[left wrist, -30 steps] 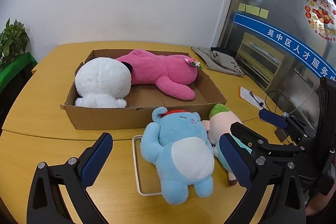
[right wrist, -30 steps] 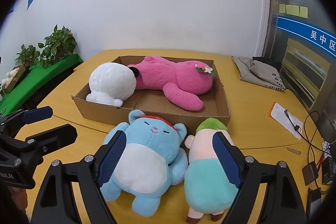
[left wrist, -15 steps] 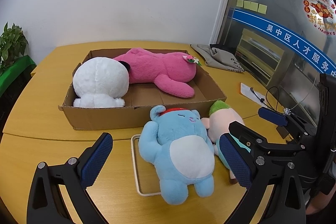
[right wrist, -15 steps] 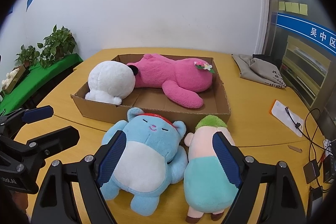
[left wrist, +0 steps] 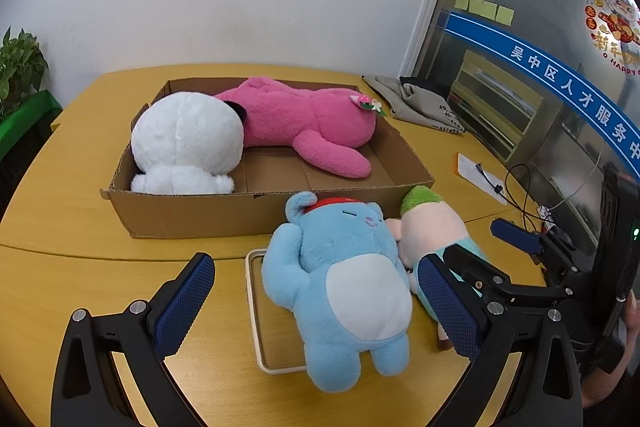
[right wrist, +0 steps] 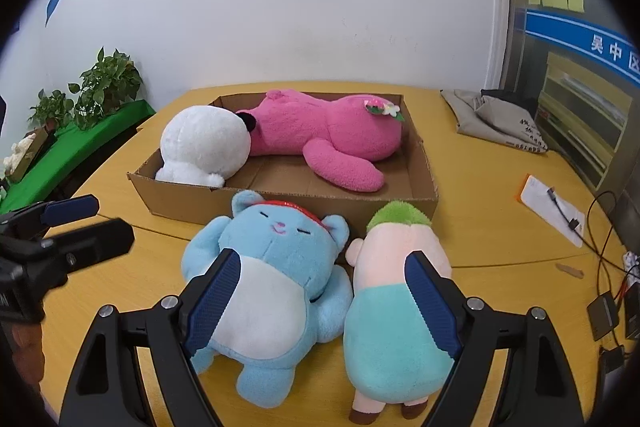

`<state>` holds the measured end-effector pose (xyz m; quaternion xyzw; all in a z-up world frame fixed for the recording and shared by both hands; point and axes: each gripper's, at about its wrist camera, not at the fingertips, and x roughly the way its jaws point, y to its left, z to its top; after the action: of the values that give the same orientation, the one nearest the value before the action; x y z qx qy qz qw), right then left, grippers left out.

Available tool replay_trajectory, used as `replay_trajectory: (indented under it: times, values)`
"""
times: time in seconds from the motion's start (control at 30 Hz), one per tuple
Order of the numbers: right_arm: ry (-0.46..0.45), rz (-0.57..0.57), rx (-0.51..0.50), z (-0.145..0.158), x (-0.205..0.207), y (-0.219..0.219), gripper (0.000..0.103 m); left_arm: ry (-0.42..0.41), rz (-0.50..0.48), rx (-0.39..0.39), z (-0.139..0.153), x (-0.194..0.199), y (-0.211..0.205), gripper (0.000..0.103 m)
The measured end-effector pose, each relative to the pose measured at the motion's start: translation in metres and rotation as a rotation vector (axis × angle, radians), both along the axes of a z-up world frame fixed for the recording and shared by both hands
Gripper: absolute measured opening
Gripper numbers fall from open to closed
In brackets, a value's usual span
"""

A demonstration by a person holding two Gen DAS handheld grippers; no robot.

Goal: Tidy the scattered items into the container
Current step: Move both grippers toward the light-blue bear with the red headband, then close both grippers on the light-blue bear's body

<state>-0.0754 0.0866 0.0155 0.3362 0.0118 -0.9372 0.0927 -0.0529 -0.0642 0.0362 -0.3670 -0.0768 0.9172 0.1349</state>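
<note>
Cardboard box [left wrist: 256, 215], w/ fuzzy plushies

A yellow wooden table [right wrist: 480, 211] carries a cardboard box [right wrist: 280, 203]. In front of it lie a blue bear plush [right wrist: 272, 283] and a green-haired plush [right wrist: 392, 307]. A grey cloth bag [right wrist: 496, 119] rests farther back.

The table [left wrist: 60, 267] is honey yellow. The box [left wrist: 192, 215], at mid-frame, is plain brown cardboard. In it lie a white plush [left wrist: 188, 143] with a small black patch and a hot pink plush [left wrist: 304, 123] wearing a red, white and green flower. Lower centre, the bear [right wrist: 272, 259] is sky blue with a white belly, pink mouth and red headband. Right of it, the pig [right wrist: 396, 291] is pale pink with green hair, teal trousers and brown feet. Both grippers have black arms; their pads [right wrist: 216, 299] are dark blue, finely ribbed. At upper right a grey cloth [right wrist: 492, 115].
</note>
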Motion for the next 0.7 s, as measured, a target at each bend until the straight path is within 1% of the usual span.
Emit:
replay_trajectory:
  times: [0.07, 0.13, 0.2, 0.3, 0.37, 0.5, 0.53, 0.57, 0.63, 0.7]
  values:
    - [-0.011, 0.021, -0.037, -0.011, 0.001, 0.005, 0.084, -0.021, -0.002, 0.028, -0.005, -0.004, -0.005, 0.103]
    - [-0.027, 0.054, -0.069, -0.022, 0.004, 0.005, 0.084, -0.032, -0.003, 0.039, -0.008, -0.007, -0.008, 0.103]
    - [-0.029, 0.094, -0.077, -0.032, 0.008, -0.002, 0.085, -0.037, -0.001, 0.046, -0.012, -0.01, -0.011, 0.103]
    - [-0.028, 0.167, -0.061, -0.045, 0.013, -0.02, 0.086, -0.059, -0.017, 0.063, -0.017, -0.02, -0.012, 0.103]
    - [-0.027, 0.196, -0.055, -0.052, 0.015, -0.031, 0.086, -0.072, -0.045, 0.058, -0.021, -0.031, -0.009, 0.103]
    - [-0.002, 0.224, -0.009, -0.067, 0.009, -0.053, 0.088, -0.106, -0.109, 0.041, -0.027, -0.06, 0.002, 0.103]
    - [0.001, 0.223, 0.009, -0.072, 0.006, -0.057, 0.089, -0.112, -0.13, 0.037, -0.029, -0.068, 0.006, 0.103]
    - [0.003, 0.218, 0.023, -0.077, 0.002, -0.06, 0.094, -0.121, -0.155, 0.035, -0.032, -0.076, 0.01, 0.103]
    - [-0.001, 0.21, 0.015, -0.082, -0.003, -0.061, 0.102, -0.15, -0.213, 0.042, -0.039, -0.092, 0.019, 0.103]
    - [-0.005, 0.208, 0.003, -0.084, -0.006, -0.063, 0.102, -0.19, -0.24, 0.053, -0.051, -0.107, 0.026, 0.103]
